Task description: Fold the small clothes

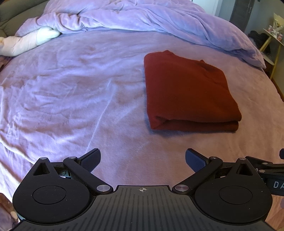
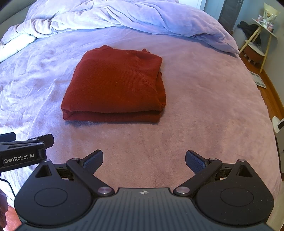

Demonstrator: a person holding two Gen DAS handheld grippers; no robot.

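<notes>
One folded red garment (image 2: 113, 85) on bed (image 2: 195, 124)

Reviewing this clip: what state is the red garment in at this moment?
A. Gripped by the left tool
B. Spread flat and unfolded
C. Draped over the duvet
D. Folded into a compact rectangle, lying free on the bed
D: the red garment lies folded in layers on the bed cover, with the left tool and right tool both open and clear of it.

home bedroom | bed (image 2: 204, 92) | rumpled duvet (image 2: 124, 16) | side table (image 2: 264, 32)
</notes>
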